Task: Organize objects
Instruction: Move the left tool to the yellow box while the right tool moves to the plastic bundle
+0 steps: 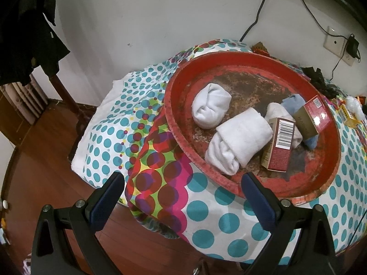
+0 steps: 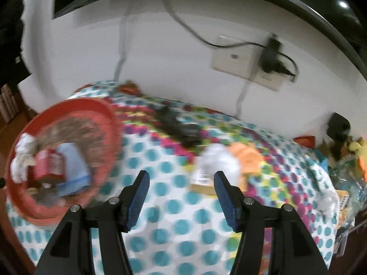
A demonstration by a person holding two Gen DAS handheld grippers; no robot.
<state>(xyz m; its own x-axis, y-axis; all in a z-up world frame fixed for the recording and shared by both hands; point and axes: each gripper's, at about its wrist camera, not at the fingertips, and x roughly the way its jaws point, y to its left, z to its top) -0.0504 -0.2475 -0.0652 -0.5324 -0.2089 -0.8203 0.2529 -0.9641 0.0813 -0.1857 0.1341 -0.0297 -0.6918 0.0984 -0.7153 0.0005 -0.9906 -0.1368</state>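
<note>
Hovering left gripper (image 1: 183,184) at red tray's (image 1: 179,87) near rim, fingers apart, gripping nothing. Sitting in tray: rolled white socks (image 1: 238,142), two boxes (image 1: 278,144), blue cloth (image 1: 294,102). Holding right gripper (image 2: 181,183) spread over dotted cloth (image 2: 179,226); blurred white bundle (image 2: 218,160) lying just ahead.

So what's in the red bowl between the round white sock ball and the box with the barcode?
In the left wrist view, a bigger rolled white towel lies between the white sock ball and the barcode box, inside the red bowl.
</note>
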